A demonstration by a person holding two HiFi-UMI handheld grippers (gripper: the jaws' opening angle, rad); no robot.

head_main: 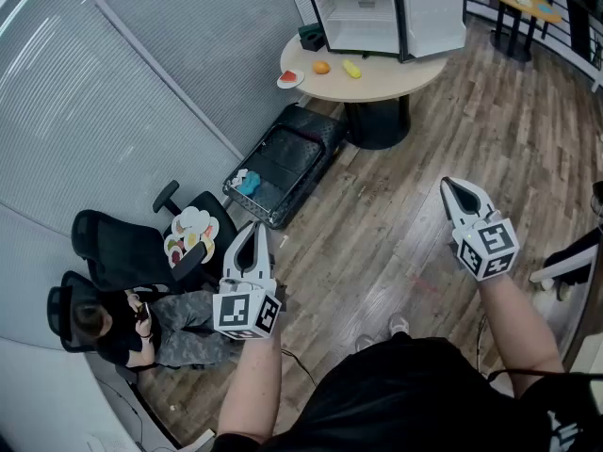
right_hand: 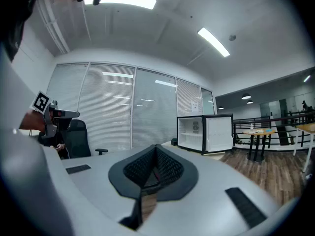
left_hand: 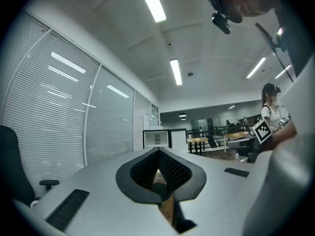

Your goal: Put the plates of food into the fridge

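The person stands on a wood-plank floor [head_main: 405,215] holding both tools level. The left gripper [head_main: 251,235] has its jaws pressed together with nothing between them. The right gripper [head_main: 454,192] is closed and empty too.

At 12 o'clock in the head view, a small black-framed fridge with a white interior [head_main: 363,12] stands on a round beige counter [head_main: 415,73]. Its door [head_main: 433,12] is swung open at its 3 o'clock side. A small white plate of red food [head_main: 290,78] sits at the counter's 9 o'clock edge, outside the fridge. An orange round fruit [head_main: 321,67] and a yellow piece [head_main: 351,69] lie between that plate and the fridge. A dark green box [head_main: 312,36] is just beside the fridge at its 9 o'clock.

A larger white plate of mixed coloured food [head_main: 191,234] rests on a black office chair [head_main: 118,243], at 9 o'clock from the left gripper. A black wire cart [head_main: 292,158] stands on the floor between the chair and the counter. A seated person [head_main: 141,323] is at 8 o'clock.
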